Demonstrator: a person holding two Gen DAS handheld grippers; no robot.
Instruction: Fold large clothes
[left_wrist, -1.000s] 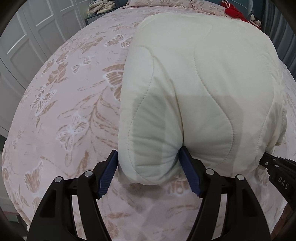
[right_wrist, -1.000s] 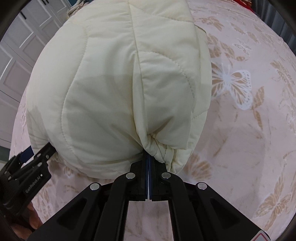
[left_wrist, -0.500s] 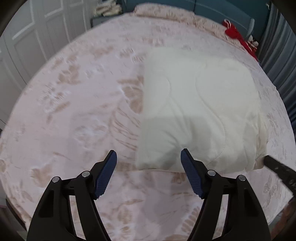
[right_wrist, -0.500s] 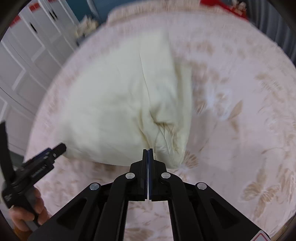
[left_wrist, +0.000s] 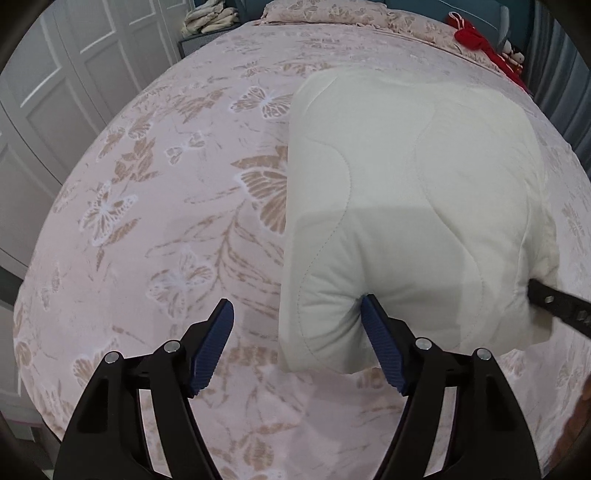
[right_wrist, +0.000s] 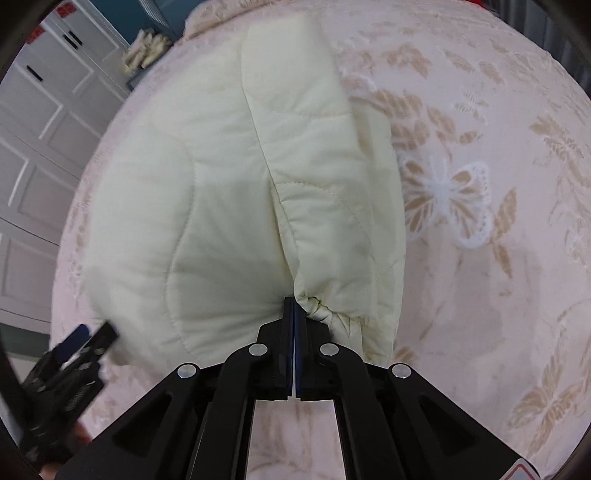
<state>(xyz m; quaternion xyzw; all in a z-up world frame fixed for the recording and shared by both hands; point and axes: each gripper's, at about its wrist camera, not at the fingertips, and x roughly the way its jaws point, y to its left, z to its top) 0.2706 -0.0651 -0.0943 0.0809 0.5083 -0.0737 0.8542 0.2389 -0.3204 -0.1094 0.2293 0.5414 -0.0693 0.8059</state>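
Your left gripper (left_wrist: 297, 349) stood with its blue-padded fingers (left_wrist: 214, 347) wide apart at the near edge of the cream quilted jacket (left_wrist: 406, 206). The right-hand pad pressed into the jacket's near edge, denting the padding, while the left-hand pad hung over bare bedspread (left_wrist: 155, 192), clear of the cloth. Only the jacket's near left corner bulged into the gap, and nothing was pinched.

Your right gripper (right_wrist: 294, 314) had its fingers pressed together, and a gathered, elasticated bit of the jacket (right_wrist: 229, 192) bunched tight against their tips; you appeared to have that hem pinched, though the cloth between the pads was hidden. In the left wrist view the tip of that gripper showed as a black bar at the jacket's right edge.

The jacket lay folded into a thick, puffy block on the pink butterfly-print bedspread (right_wrist: 480, 206), with wavy stitch lines across its top and a sleeve or front panel laid along its right side.

Beyond the jacket, at the far end of the bed, lay a matching pillow (left_wrist: 325, 13) and a red garment (left_wrist: 476, 35). Left of the jacket stood white panelled wardrobe doors (left_wrist: 55, 92), with a pile of pale folded cloth (left_wrist: 210, 16) on a small cabinet past them.
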